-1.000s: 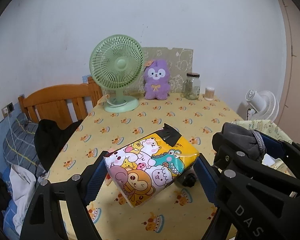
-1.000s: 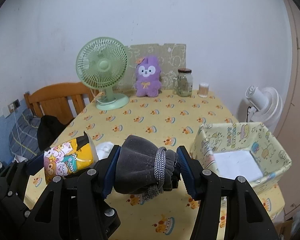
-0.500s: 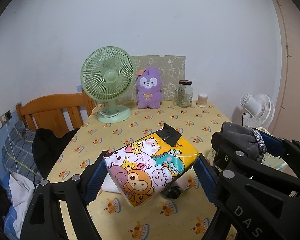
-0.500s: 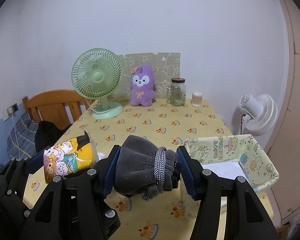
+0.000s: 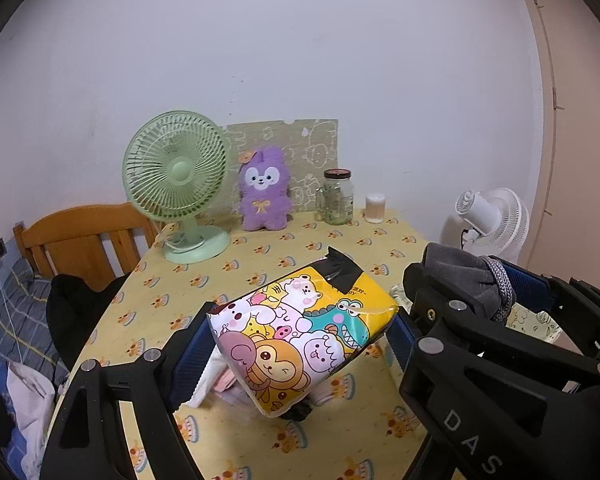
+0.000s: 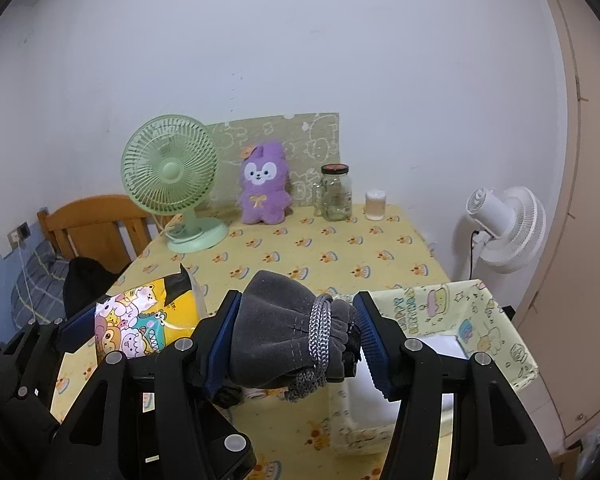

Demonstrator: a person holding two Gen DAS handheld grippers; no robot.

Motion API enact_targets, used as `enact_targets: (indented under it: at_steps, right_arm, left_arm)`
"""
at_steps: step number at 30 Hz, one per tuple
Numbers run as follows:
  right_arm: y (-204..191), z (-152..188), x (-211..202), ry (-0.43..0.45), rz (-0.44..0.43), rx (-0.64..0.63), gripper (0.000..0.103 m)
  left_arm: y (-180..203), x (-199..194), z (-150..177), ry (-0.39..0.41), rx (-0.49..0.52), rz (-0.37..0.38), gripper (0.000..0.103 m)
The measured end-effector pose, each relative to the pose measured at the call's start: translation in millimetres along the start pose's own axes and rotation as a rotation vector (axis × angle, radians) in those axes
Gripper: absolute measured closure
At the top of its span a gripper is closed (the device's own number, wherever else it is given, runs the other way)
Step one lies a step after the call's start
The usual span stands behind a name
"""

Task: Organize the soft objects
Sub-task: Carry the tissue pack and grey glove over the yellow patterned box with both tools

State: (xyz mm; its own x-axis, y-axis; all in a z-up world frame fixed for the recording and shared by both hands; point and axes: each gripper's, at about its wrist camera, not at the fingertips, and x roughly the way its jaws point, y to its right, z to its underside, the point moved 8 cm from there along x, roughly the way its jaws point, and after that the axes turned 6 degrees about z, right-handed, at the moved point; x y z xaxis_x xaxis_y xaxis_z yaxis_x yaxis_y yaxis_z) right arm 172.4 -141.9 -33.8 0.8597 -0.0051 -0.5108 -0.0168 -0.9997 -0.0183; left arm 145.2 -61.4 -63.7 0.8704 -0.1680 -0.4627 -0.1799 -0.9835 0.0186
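Observation:
My left gripper point(image 5: 296, 336) is shut on a yellow cartoon-printed tissue pack point(image 5: 300, 332) and holds it above the table; the pack also shows in the right wrist view point(image 6: 140, 328). My right gripper point(image 6: 296, 340) is shut on a grey drawstring pouch point(image 6: 284, 340) with a braided cord, held above the table just left of a yellow fabric storage box point(image 6: 480, 320). The box has a white item inside. The pouch also shows in the left wrist view point(image 5: 464, 276). Soft white and pink items point(image 5: 216, 376) lie on the table under the pack.
A green desk fan point(image 6: 168, 176), a purple plush toy point(image 6: 262, 184), a glass jar point(image 6: 334, 194) and a small cup point(image 6: 375, 205) stand along the table's far edge. A wooden chair point(image 6: 96, 228) is at the left. A white standing fan point(image 6: 504, 224) is at the right.
Both grippers have risen and pulled back with their loads. The table looks farther away, and the box has slid to the lower right of the right wrist view.

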Motion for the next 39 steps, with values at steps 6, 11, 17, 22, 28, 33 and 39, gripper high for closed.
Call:
enact_targets:
  at_steps: [6,11,17,22,28,33,39]
  right_arm:
    - [23,-5,2,0.008,0.020,0.009,0.043]
    - [43,-10,3,0.019,0.045,0.018,0.043]
    - [66,-15,3,0.031,0.082,0.020,0.043]
    - [88,-19,7,0.039,0.112,0.023,0.043]
    - [109,-15,23,0.025,0.127,0.032,0.043]
    - [126,-8,43,-0.007,0.130,0.047,0.043]
    - [145,4,71,-0.063,0.122,0.060,0.043]
  left_arm:
    - [21,7,-7,0.008,0.010,0.033,0.018]
    - [39,13,-13,0.018,0.020,0.062,0.018]
    - [62,23,-19,0.030,0.037,0.104,0.018]
    - [79,35,-23,0.031,0.048,0.128,0.018]
    - [95,55,-20,-0.003,0.051,0.153,0.018]
    - [110,78,-14,-0.050,0.060,0.168,0.017]
    - [125,104,-3,-0.131,0.082,0.155,0.014]
